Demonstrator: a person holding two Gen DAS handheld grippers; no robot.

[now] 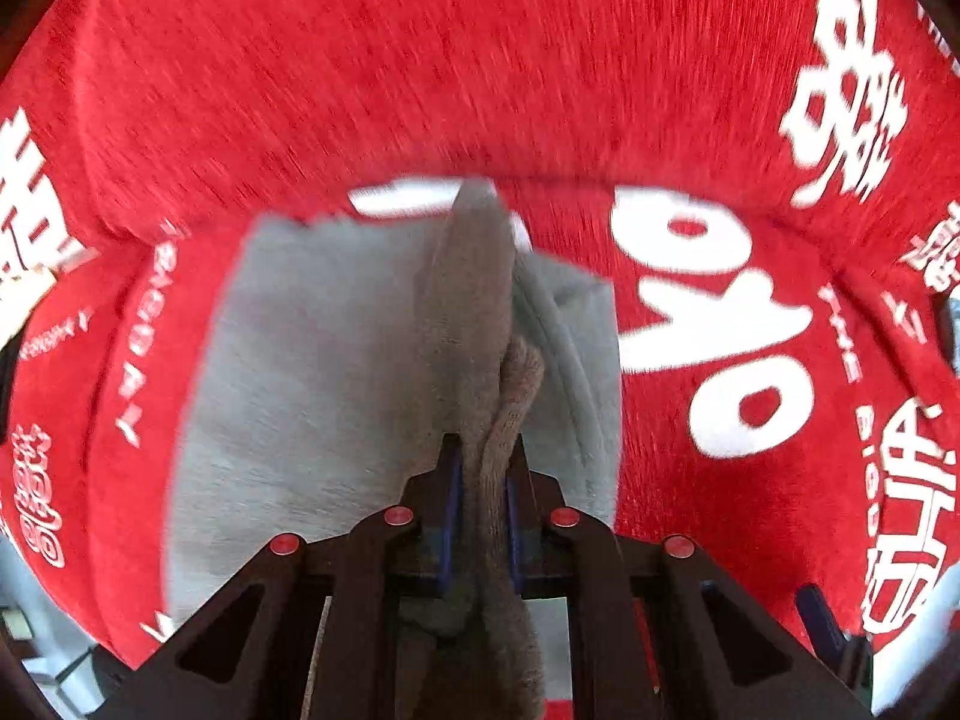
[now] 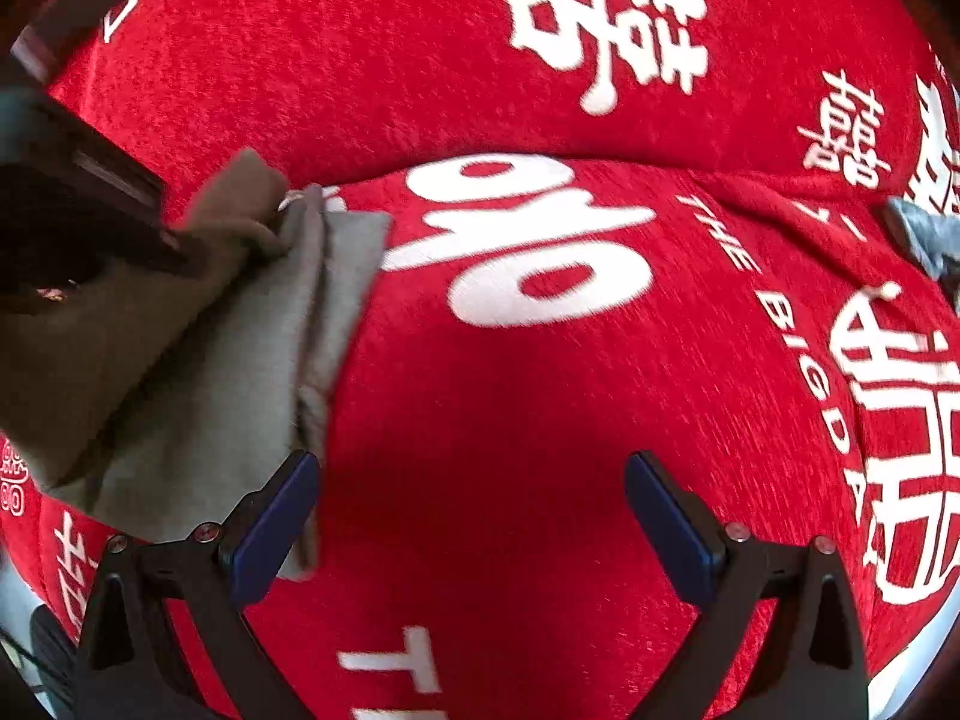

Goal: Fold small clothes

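A small grey garment [image 1: 312,372] lies on the red patterned cloth [image 1: 420,60]. My left gripper [image 1: 485,468] is shut on a brown-grey knitted edge of the garment [image 1: 480,300], lifted above the flat part. In the right wrist view the garment [image 2: 228,372] lies at the left, with the left gripper's dark body [image 2: 72,204] holding its upper corner. My right gripper [image 2: 474,516] is open and empty over bare red cloth [image 2: 510,420], its left fingertip [image 2: 282,516] beside the garment's right edge.
The red cloth with white lettering covers the whole surface and has folds at the right [image 2: 780,204]. A grey-blue object [image 2: 924,234] sits at the far right edge. Pale floor shows at the lower corners [image 1: 36,630].
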